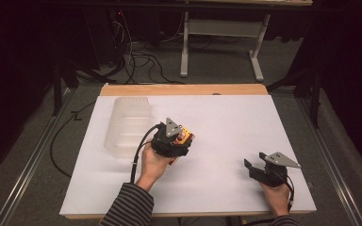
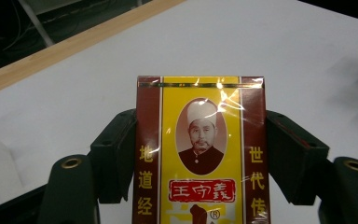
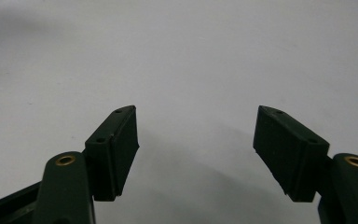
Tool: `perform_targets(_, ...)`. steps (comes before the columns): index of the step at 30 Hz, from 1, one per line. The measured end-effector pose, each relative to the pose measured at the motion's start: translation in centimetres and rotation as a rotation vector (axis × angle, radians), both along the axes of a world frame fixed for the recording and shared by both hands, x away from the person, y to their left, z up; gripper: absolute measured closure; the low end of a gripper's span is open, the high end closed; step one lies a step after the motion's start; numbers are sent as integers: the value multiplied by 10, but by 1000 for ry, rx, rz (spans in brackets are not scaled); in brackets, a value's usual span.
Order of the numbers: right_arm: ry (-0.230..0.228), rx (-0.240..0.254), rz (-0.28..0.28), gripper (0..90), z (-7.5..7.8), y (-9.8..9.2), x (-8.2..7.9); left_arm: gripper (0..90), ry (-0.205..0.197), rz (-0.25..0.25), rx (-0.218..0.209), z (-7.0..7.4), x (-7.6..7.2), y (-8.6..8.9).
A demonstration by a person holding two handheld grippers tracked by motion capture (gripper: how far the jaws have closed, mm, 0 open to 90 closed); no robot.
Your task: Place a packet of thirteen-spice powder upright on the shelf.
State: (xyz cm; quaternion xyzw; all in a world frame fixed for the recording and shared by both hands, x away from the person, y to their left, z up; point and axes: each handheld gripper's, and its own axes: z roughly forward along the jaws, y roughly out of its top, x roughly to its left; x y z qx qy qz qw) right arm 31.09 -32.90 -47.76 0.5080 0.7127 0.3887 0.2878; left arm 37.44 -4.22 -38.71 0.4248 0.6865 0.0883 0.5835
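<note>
Glossy film-wrapped cardboard packet (image 2: 200,154), matt black plastic tool (image 3: 196,140) pads, matt white desk (image 1: 226,117) with a wood edge.

A clear plastic bin (image 1: 127,125) is standing just left of the left gripper (image 1: 181,141), blocking that side; bare table (image 1: 226,122) is lying open ahead.

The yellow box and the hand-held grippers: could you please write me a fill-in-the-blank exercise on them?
1. The left hand-held gripper is shut on a yellow and red ____.
2. The right hand-held gripper has its jaws ____.
3. The clear plastic bin lies on the white table, to the ____ of the box in the high view.

Missing words: box; open; left
</note>
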Motion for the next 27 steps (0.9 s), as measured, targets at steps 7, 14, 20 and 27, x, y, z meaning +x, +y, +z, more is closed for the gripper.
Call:
perform_targets(7, 3, 5, -1, 311, 0, 0, 0, 327, -20, 32, -15, 5, 2, 14)
perform_targets(14, 2, 5, -1, 310, 0, 0, 0, 327, -45, 72, -34, 8, 8, 29)
perform_targets(20, -1, 2, -1, 310, 0, 0, 0, 327, -60, 108, -43, 10, 12, 38)
perform_targets(27, 2, 1, -2, 309, 0, 0, 0, 326, -78, 138, -34, 11, 17, 50)
